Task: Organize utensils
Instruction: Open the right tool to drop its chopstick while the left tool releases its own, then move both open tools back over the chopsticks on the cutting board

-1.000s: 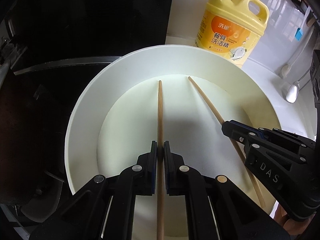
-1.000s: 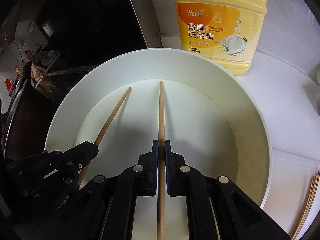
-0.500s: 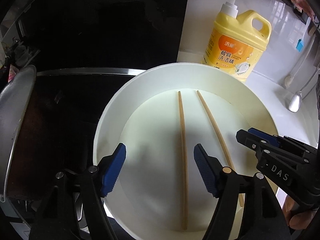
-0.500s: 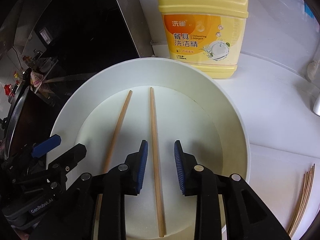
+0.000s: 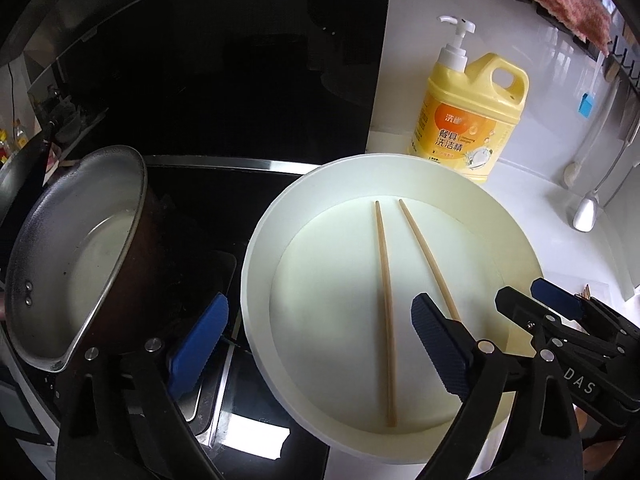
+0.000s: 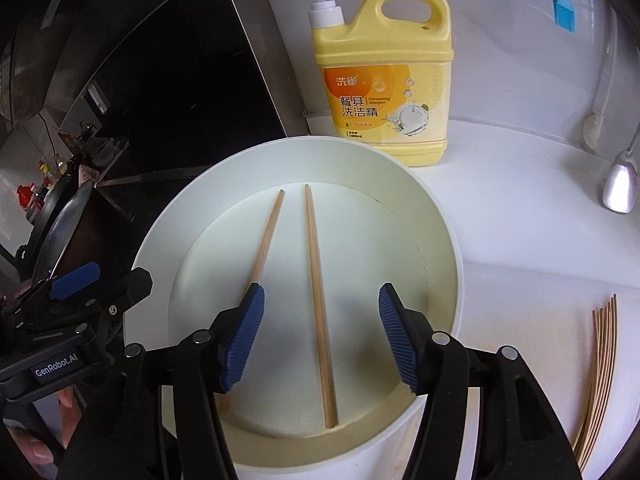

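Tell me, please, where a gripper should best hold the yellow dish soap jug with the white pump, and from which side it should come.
Probably the moulded loop handle at the top of the yellow dish soap jug, approached from the front above the white round basin. The jug stands upright; its body looks too wide for the jaws.

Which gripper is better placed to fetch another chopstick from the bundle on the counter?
Probably the right gripper: the chopstick bundle lies beside it, right of the white bowl. Its jaws have just been opening, empty.
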`<state>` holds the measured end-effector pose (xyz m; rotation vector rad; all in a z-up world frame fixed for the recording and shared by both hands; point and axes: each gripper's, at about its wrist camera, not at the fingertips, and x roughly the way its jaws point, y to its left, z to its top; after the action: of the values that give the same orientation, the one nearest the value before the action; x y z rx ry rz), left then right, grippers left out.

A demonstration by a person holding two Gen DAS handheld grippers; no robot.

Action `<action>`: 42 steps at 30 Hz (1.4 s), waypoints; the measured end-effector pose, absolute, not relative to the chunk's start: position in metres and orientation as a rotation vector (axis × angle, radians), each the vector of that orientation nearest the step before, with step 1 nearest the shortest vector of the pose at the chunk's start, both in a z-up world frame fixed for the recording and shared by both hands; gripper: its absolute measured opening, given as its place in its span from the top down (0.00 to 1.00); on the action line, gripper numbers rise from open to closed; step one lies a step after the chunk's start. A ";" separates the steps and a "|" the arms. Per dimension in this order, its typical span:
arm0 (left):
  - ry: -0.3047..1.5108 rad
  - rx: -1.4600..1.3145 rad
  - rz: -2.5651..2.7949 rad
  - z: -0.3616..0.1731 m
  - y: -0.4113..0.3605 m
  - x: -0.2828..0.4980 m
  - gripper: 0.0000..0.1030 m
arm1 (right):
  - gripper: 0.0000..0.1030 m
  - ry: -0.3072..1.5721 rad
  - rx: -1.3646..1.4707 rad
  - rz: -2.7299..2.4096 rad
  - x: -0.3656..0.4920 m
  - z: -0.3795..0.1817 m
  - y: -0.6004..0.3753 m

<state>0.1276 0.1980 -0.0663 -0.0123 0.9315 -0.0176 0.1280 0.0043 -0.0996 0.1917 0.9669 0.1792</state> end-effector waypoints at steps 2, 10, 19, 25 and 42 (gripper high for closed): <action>0.911 -0.017 -0.020 -0.063 0.196 0.122 0.08 | 0.40 0.947 0.194 0.153 0.119 -0.097 -0.002; 0.891 -0.003 -0.131 -0.051 0.150 0.111 0.07 | 0.36 0.922 0.209 -0.007 0.067 -0.084 -0.058; 0.861 0.028 -0.319 -0.047 0.049 0.084 0.07 | 0.36 0.926 0.242 -0.199 0.003 -0.081 -0.161; 0.874 0.016 -0.317 -0.061 -0.022 0.053 0.07 | 0.34 0.907 0.215 -0.215 -0.036 -0.089 -0.236; 0.956 0.073 -0.218 -0.112 -0.118 0.013 0.07 | 0.33 0.903 0.288 -0.126 -0.042 -0.148 -0.315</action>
<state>0.0129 -0.1180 -0.1122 0.0734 0.9560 -0.2184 -0.0419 -0.3154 -0.1481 0.2883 0.9030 -0.1256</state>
